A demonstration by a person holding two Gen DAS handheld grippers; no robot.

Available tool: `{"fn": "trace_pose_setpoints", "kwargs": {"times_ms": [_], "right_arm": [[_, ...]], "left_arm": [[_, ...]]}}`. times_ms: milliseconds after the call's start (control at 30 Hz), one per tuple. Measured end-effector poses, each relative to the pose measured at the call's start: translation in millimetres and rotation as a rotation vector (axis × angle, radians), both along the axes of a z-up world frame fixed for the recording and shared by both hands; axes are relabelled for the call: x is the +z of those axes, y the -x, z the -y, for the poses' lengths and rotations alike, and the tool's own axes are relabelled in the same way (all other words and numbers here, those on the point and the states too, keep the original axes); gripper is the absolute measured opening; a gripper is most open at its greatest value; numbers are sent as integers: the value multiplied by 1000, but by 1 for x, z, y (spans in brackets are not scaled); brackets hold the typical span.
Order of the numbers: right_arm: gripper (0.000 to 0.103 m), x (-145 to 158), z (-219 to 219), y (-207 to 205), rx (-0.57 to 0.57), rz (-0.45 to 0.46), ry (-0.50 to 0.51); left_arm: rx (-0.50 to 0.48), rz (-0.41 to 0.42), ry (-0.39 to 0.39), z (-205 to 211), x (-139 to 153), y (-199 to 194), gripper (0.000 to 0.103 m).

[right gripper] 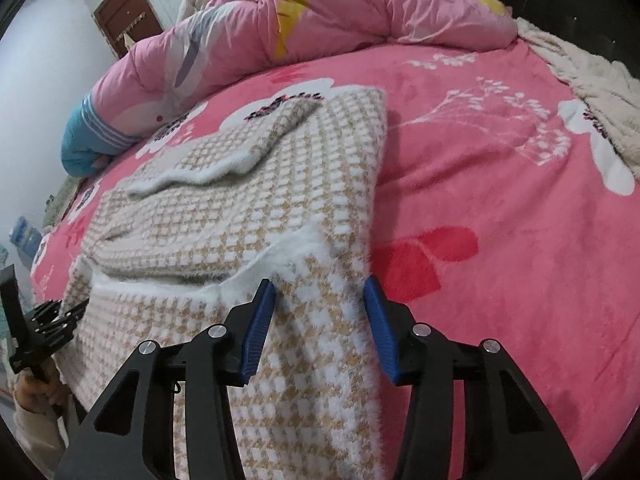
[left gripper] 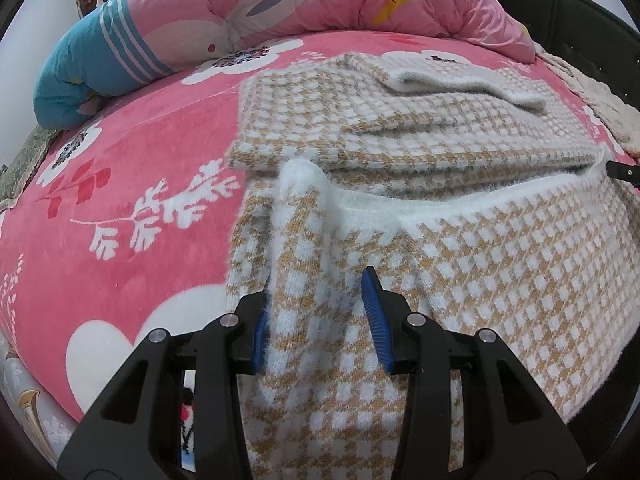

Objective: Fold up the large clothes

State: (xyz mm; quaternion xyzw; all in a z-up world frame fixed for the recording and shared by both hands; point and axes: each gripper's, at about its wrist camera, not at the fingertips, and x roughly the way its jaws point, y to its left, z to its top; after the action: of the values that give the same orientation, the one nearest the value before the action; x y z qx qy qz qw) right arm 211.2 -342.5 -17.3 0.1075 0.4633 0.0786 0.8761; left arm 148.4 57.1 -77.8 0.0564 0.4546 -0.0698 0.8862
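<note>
Only in right wrist view: brown door (right gripper: pixel 124 8); both claws, left (left gripper: pixel 318 312) and right (right gripper: pixel 320 312), level, spread apart astride fuzzy yellow-white checked sweater (left gripper: pixel 460 240) on pink floral bed (left gripper: pixel 140 168).

The yellow-and-white checked fuzzy knit sweater (left gripper: pixel 460 148) lies on the pink floral plush bed (left gripper: pixel 140 152), its near part draped over the bed's near edge. A folded sleeve (right gripper: pixel 240 148) rests on top of the sweater's far part. Behind it, along the bed's far edge, lies the rolled pink quilt (left gripper: pixel 320 0). A cream fleece blanket (right gripper: pixel 592 80) occupies the far right corner.
</note>
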Motion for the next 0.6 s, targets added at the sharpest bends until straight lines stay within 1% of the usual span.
{"fn": "trace_pose_setpoints", "kwargs": {"times_ms": [67,133,200,300,433,600], "right_arm": [[46,3,-2,5,8,1,5],[42,8,-4,13,16,8,11],[40,14,-4,22,31,20,0],[40,21,-5,31,63,33,-21],[40,19,-3,25,74,14,-41],[40,8,3,11,61,-12,-112]], "left_arm": [[0,0,2,0,0,0,40],[-2,0,0,0,0,0,40],[-4,0,-2,-1,0,0,40],[-3,0,-1,0,-1,0,40],[-2,0,1,0,-1,0,40],[3,0,-1,1,-1,-1,40]]}}
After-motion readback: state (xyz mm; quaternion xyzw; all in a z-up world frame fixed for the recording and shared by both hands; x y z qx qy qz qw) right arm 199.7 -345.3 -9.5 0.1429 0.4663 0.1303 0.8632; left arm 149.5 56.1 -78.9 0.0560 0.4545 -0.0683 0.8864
